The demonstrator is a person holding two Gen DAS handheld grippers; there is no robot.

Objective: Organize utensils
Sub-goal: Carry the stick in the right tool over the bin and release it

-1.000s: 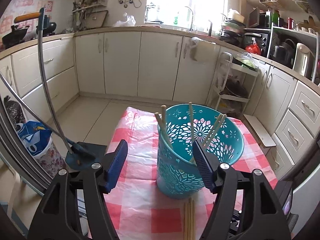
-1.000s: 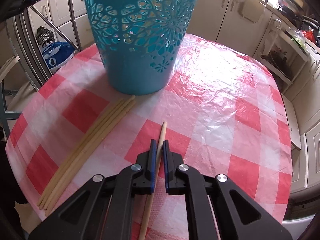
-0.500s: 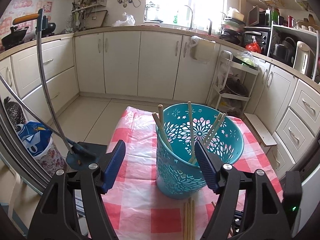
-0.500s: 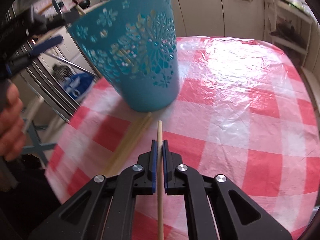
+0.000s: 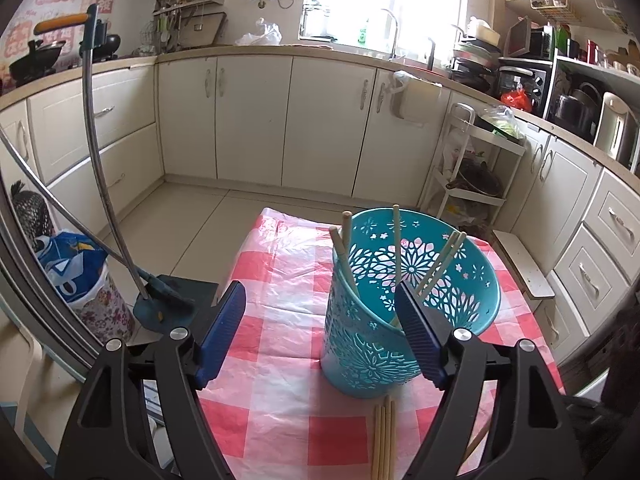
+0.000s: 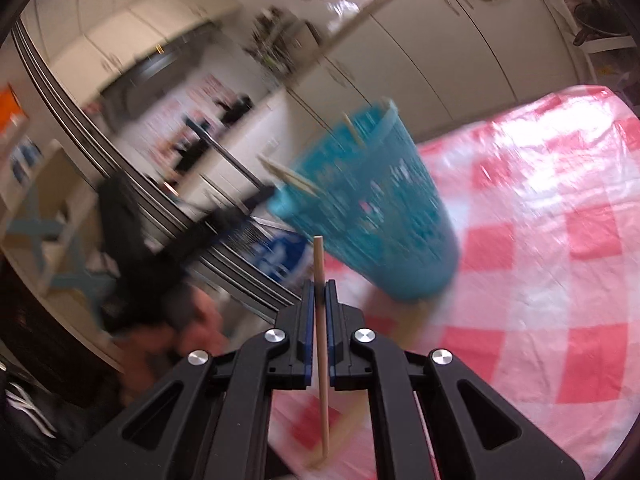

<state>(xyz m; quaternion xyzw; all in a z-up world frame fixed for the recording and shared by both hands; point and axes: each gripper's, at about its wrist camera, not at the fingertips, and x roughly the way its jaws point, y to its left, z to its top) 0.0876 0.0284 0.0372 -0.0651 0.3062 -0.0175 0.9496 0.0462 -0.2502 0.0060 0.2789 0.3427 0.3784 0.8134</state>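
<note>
Right gripper: fingers clenched on a single chopstick, gripped partway along so the tip stands out ahead of the pads, presumably to steer it into the basket. The right view is motion-blurred; the basket appears tilted there only because the camera is rolled. Left gripper: fingers released and opening, nothing between the pads; they straddle the near wall of the basket without touching it, probably standing by to steady it. The basket stands upright on the worktop, already holding several chopsticks leaning against its rim. A loose bundle lies flat just in front of its base, not yet sorted. Materials: basket is rigid teal plastic, tapered, pierced in a floral lattice; chopsticks are pale, slender, smooth rods, wood or bamboo by appearance; the red-and-white checked cover is glossy, wrinkled film, likely slippery.
</note>
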